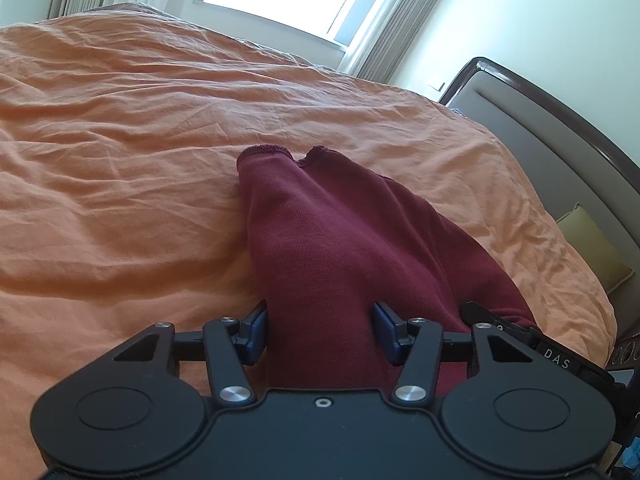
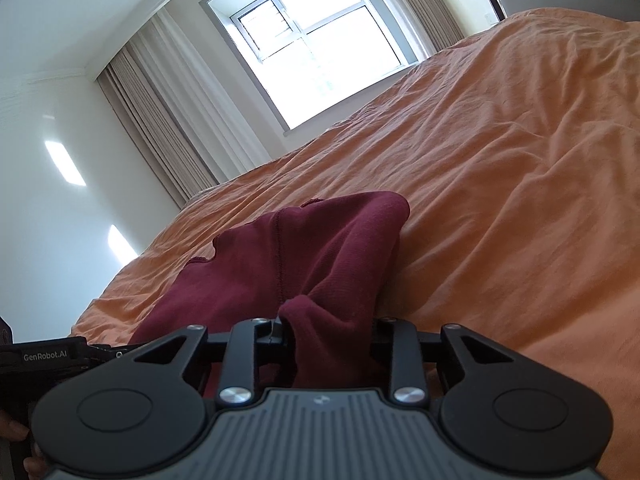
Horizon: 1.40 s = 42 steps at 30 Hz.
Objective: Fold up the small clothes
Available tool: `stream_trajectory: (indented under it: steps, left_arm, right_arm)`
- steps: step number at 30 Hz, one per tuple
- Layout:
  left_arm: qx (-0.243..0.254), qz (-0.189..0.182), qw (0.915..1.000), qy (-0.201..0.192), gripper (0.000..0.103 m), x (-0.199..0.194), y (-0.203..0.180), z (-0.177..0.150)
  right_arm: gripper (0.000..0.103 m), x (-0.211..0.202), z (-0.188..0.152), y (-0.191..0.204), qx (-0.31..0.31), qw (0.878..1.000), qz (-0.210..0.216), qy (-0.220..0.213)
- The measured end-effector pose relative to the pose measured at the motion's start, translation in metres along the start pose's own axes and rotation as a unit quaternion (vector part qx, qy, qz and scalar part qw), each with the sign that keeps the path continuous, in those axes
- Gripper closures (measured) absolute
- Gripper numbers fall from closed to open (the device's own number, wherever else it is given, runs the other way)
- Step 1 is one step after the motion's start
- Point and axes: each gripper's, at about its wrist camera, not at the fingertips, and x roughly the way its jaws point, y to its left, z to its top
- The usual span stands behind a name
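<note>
Maroon knit garment (image 1: 340,248), a small ribbed piece with stitched hems, lies draped over the wrinkled orange bed cover (image 1: 120,140), running away from both tools toward the far side of the bed. In the left wrist view the left gripper (image 1: 320,330) sits low over the cover with its two blue-padded fingers (image 1: 256,332) set apart, the cloth passing up between them; whether the pads press the cloth cannot be told. Two hemmed ends of the garment show at its far edge, side by side with a notch between them. In the right wrist view the right gripper (image 2: 328,332) has a bunched fold of the same maroon cloth (image 2: 296,256) gathered between its black fingers (image 2: 276,330), which stand close on it; the cloth hides most of the pads, yet the fold rises out of the jaws as if clamped. A seam runs down the middle of the cloth there. The other tool's black body shows at the lower left of that view, just beside the garment. Behind the bed stand a bright window (image 2: 316,52) with beige pleated curtains (image 2: 168,128), and a dark padded headboard (image 1: 560,152) with an olive cushion (image 1: 592,248) against it.
</note>
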Motion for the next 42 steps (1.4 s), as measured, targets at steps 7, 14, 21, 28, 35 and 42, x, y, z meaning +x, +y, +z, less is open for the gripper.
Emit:
stream_trajectory:
  steps: [7, 14, 21, 28, 35, 42]
  left_arm:
    - [0.009, 0.002, 1.0000, -0.002, 0.058, -0.004, -0.004, 0.004]
    - [0.009, -0.001, 0.9999, -0.010, 0.068, -0.009, -0.006, 0.005]
    - [0.018, -0.009, 0.9996, -0.021, 0.073, -0.021, -0.011, 0.015]
    - [0.038, 0.010, 0.9979, -0.052, 0.074, -0.048, -0.006, 0.031]
    - [0.023, 0.047, 0.9949, -0.086, 0.074, -0.083, 0.032, 0.046]
    - [0.002, 0.097, 0.9908, -0.094, 0.074, -0.107, 0.075, 0.046]
  right_arm:
    - [0.076, -0.007, 0.000, 0.011, -0.033, 0.999, -0.008, -0.019]
    - [0.079, -0.014, -0.001, 0.022, -0.061, 0.997, -0.012, -0.037]
    - [0.080, -0.021, 0.000, 0.050, -0.110, 0.991, -0.014, -0.074]
    - [0.080, -0.010, 0.001, 0.086, -0.131, 0.987, 0.016, -0.089]
    - [0.080, 0.018, -0.002, 0.129, -0.144, 0.984, 0.062, -0.083]
    - [0.080, 0.058, -0.019, 0.160, -0.136, 0.985, 0.098, -0.036]
